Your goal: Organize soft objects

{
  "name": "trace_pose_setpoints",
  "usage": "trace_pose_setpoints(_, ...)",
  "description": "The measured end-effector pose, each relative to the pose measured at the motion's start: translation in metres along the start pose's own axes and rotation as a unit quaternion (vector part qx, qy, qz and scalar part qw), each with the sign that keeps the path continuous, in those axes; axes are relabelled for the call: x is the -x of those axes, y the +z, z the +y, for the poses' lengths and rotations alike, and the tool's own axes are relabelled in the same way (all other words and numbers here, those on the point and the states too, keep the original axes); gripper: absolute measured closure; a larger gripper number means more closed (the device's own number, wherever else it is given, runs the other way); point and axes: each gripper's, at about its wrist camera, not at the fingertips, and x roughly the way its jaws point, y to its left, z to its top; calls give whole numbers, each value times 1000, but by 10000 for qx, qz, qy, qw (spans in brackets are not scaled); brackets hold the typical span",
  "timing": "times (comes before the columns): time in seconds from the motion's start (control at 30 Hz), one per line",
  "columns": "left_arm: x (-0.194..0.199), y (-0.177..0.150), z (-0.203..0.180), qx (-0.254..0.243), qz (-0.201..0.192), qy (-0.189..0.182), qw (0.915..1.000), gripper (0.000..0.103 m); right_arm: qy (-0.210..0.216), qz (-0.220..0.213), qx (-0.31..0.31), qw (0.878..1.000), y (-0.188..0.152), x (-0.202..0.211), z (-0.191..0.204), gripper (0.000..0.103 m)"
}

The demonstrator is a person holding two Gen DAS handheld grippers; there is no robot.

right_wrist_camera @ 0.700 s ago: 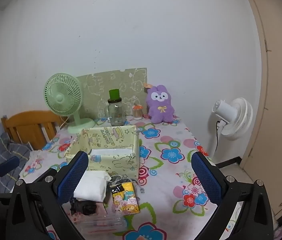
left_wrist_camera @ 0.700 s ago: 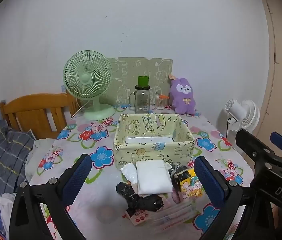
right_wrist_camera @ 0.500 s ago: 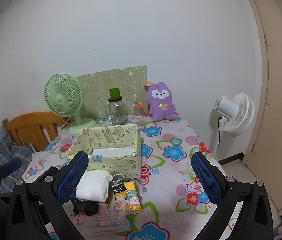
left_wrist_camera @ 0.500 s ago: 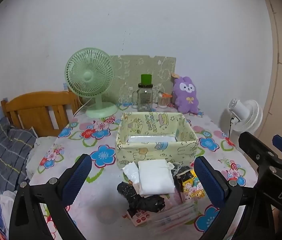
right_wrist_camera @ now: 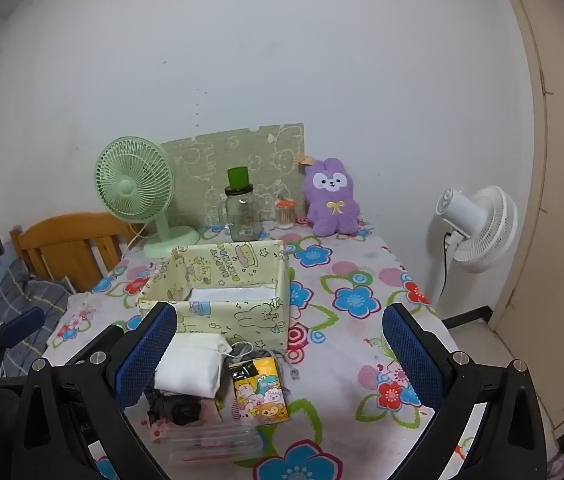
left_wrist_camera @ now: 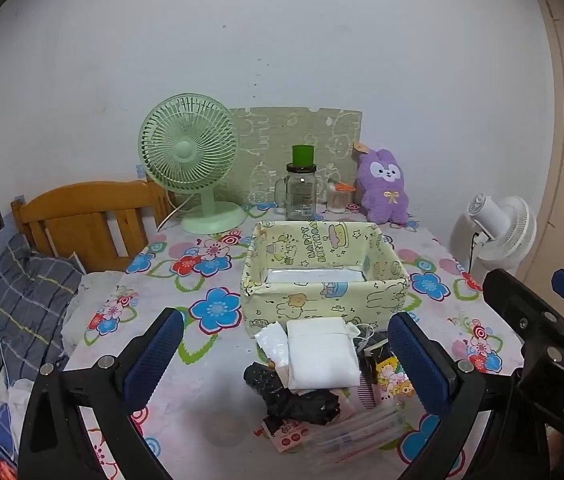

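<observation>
A pale yellow fabric box (left_wrist_camera: 323, 304) (right_wrist_camera: 258, 312) stands mid-table with something white flat inside. In front of it lies a pile: a folded white cloth (left_wrist_camera: 319, 354) (right_wrist_camera: 190, 368), a black bundle (left_wrist_camera: 297, 398) (right_wrist_camera: 180, 410), a yellow cartoon packet (left_wrist_camera: 391, 376) (right_wrist_camera: 260, 390) and a clear case (right_wrist_camera: 218, 438). My left gripper (left_wrist_camera: 285, 356) is open and empty, above and short of the pile. My right gripper (right_wrist_camera: 278, 354) is open and empty, to the pile's right. A purple plush rabbit (left_wrist_camera: 385, 188) (right_wrist_camera: 331, 198) leans at the wall.
A green desk fan (left_wrist_camera: 190, 160), a glass jar with a green lid (left_wrist_camera: 301, 188) and a small jar (left_wrist_camera: 337, 198) stand at the back. A white floor fan (right_wrist_camera: 477, 228) is right of the table. A wooden headboard (left_wrist_camera: 82, 220) and bedding lie left.
Both grippers have drifted slightly forward and up; the scene sits a little lower in both views. Nothing on the table has moved.
</observation>
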Motion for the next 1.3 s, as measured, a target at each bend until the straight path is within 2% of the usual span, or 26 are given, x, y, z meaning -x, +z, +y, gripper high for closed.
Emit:
trace_pose_setpoints(0.33,2,2,2,109,97,-223,9996,0,-54,-95,60,9999,2,8,4,0)
trace_pose_setpoints(1.3,12,1,3,79,0,-151,9999,0,-77,-91,47,9999,3,13,5,0)
